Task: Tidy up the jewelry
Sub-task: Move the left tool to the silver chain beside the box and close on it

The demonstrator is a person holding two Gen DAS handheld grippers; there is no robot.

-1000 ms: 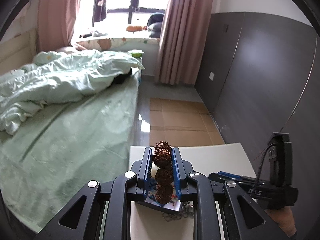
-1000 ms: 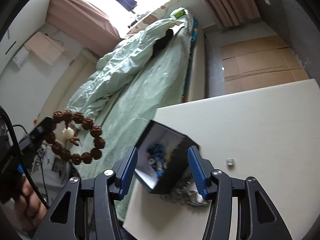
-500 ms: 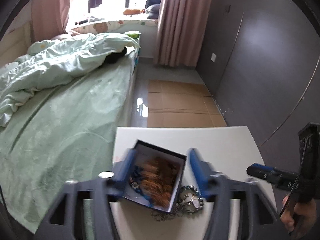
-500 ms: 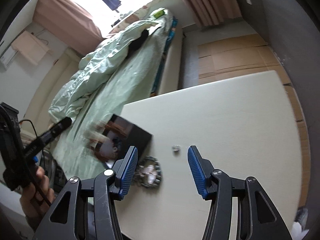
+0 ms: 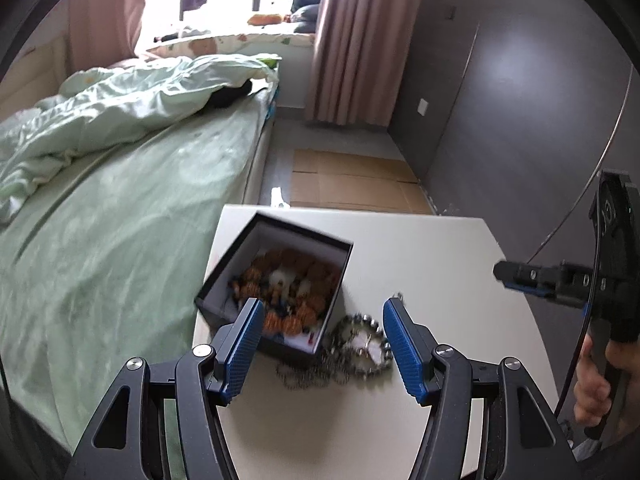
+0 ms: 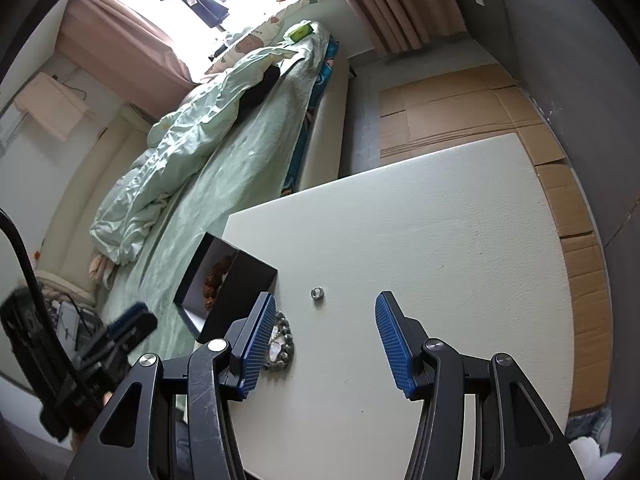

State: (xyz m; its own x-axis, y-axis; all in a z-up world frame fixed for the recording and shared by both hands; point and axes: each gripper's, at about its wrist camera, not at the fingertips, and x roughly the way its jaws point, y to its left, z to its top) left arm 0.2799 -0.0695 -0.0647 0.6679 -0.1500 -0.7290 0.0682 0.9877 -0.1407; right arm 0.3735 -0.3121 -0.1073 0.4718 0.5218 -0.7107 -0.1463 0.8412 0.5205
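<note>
Now the brown bead bracelet, a second ago pinched in the left gripper, lies inside the black box on the white table; both that gripper and the right gripper gape empty. A silver chain touches the box. No writing is legible.

On the desk before you, the open jewelry box sits at the left edge beside the bed, the beaded bracelet lying inside it. The chain necklace lies on the desk touching the box's near right corner. A small ring rests alone to the box's right, with flattened cardboard on the floor behind the desk.
</note>
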